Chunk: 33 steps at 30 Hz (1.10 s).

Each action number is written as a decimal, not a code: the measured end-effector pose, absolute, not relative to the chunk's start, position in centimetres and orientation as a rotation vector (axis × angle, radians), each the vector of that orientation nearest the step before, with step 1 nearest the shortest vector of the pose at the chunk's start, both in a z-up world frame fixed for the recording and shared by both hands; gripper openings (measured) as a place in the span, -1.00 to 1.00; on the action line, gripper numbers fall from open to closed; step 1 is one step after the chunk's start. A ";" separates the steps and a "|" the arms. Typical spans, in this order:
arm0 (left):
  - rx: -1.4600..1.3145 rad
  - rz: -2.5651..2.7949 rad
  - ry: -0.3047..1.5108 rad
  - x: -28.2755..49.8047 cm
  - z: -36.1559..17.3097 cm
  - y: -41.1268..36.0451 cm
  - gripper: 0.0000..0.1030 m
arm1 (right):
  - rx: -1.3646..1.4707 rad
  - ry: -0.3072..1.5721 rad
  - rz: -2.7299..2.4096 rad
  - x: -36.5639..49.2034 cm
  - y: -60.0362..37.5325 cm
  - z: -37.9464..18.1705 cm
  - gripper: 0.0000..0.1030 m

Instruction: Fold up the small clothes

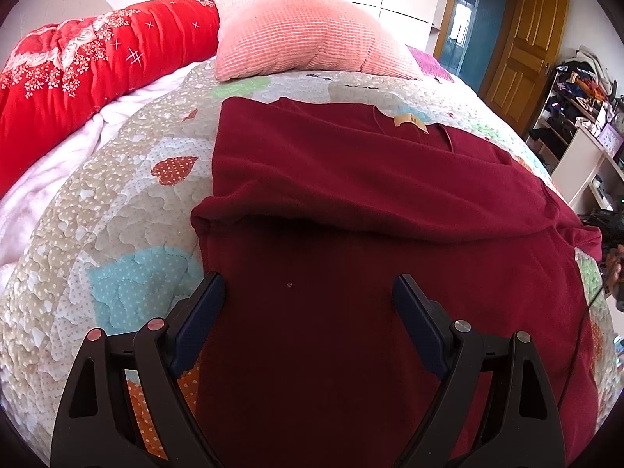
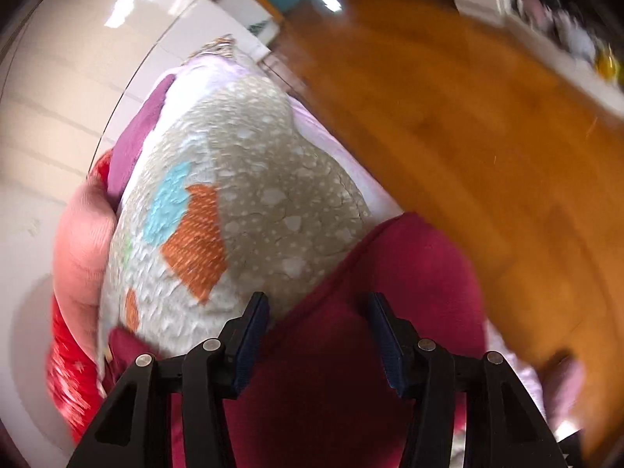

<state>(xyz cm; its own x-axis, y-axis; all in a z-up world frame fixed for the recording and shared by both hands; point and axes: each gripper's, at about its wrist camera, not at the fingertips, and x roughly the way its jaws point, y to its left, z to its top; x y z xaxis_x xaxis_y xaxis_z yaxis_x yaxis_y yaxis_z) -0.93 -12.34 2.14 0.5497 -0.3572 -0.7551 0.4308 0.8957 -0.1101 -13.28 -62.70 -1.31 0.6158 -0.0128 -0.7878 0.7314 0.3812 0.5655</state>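
A dark red fleece top (image 1: 351, 195) lies spread on the patchwork quilt (image 1: 128, 214), its tan neck label (image 1: 409, 123) at the far end and one sleeve folded across the body. My left gripper (image 1: 308, 288) hovers above the top's near part, open wide, nothing between its fingers. In the blurred, tilted right wrist view my right gripper (image 2: 318, 308) stands open over the top's edge (image 2: 390, 273), where red cloth meets the quilt (image 2: 253, 195). The cloth lies under and between the jaws, and the pads do not press on it.
A pink pillow (image 1: 308, 31) and a rolled red floral duvet (image 1: 78, 66) lie at the head of the bed. A wooden door (image 1: 522, 46) and cluttered shelves (image 1: 577, 109) stand to the right. Wooden floor (image 2: 468, 117) runs beside the bed.
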 end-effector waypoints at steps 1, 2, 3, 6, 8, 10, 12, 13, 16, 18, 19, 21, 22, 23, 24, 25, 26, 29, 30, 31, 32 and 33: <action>0.091 -0.468 0.872 -0.9 2.1 -12.4 0.70 | 1.070 0.780 -0.547 -13.0 -62.7 -1.5 -0.25; 0.089 -0.470 0.873 -0.9 2.1 -12.3 0.70 | 1.039 0.782 -0.552 -12.9 -62.6 -1.3 -0.59; 0.086 -0.472 0.873 -0.9 2.1 -12.3 0.70 | 1.001 0.794 -0.563 -12.8 -62.4 -0.9 -0.81; 0.067 -0.480 0.874 -0.8 2.3 -12.0 0.70 | 0.903 0.751 -0.590 -13.7 -61.3 2.1 -0.86; 0.053 -0.482 0.872 -0.8 2.6 -11.8 0.70 | 0.864 0.670 -0.547 -14.7 -60.3 5.2 -0.86; 0.035 -0.487 0.866 -0.8 3.2 -11.5 0.70 | 0.811 0.587 -0.456 -14.9 -58.4 8.9 -0.86; -0.014 -0.508 0.865 -0.4 4.3 -11.0 0.70 | 0.767 0.542 -0.361 -14.2 -56.3 11.5 -0.86; -0.041 -0.521 0.867 -0.2 4.8 -10.9 0.70 | 0.743 0.521 -0.302 -13.6 -54.9 13.0 -0.86; -0.224 -0.621 0.886 0.7 6.9 -10.1 0.70 | 0.658 0.490 -0.103 -9.8 -49.7 16.4 -0.86; -0.326 -0.673 0.910 1.5 7.8 -10.4 0.70 | 0.616 0.510 0.000 -7.2 -46.0 17.1 -0.86; -0.360 -0.706 0.926 2.1 8.1 -11.0 0.70 | 0.601 0.522 0.041 -5.7 -44.3 17.0 -0.86; -0.408 -0.752 0.957 3.0 8.3 -12.2 0.70 | 0.557 0.564 0.128 -2.8 -39.8 15.9 -0.87; -0.415 -0.752 0.964 3.2 8.3 -12.6 0.70 | 0.547 0.581 0.154 -2.3 -38.4 15.3 -0.87; -0.414 -0.741 0.973 3.6 8.1 -13.2 0.70 | 0.539 0.612 0.190 -1.4 -36.5 14.0 -0.87; -0.408 -0.731 0.980 3.9 7.8 -13.6 0.70 | 0.522 0.655 0.212 0.0 -34.6 12.4 -0.87; -0.404 -0.723 0.988 4.1 7.5 -13.9 0.70 | 0.490 0.698 0.216 0.8 -32.9 10.7 -0.87; -0.396 -0.711 1.006 4.4 7.0 -14.3 0.70 | 0.450 0.751 0.220 1.6 -31.2 8.7 -0.82; -0.375 -0.682 1.060 4.8 5.9 -14.7 0.70 | 0.429 0.920 0.235 2.6 -29.6 4.3 -0.41; -0.372 -0.683 1.057 4.7 5.8 -14.6 0.70 | 0.456 0.892 0.250 1.7 -30.0 4.3 -0.36; -0.365 -0.682 1.049 4.7 5.8 -14.6 0.70 | 0.466 0.873 0.253 0.7 -30.5 4.6 -0.32; -0.349 -0.674 1.038 4.7 5.9 -14.8 0.70 | 0.478 0.847 0.244 -0.5 -31.2 5.1 -0.24; -0.338 -0.669 1.033 4.6 5.9 -15.0 0.70 | 0.490 0.811 0.226 -1.9 -32.1 5.8 -0.16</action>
<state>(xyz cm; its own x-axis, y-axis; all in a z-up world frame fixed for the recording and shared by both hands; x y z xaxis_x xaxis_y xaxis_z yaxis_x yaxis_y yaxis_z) 4.64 -15.02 5.88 0.3395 -0.6541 -0.6759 0.3493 0.7549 -0.5550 -1.94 -32.10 5.82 0.6725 0.3753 -0.6379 -0.0084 0.8657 0.5005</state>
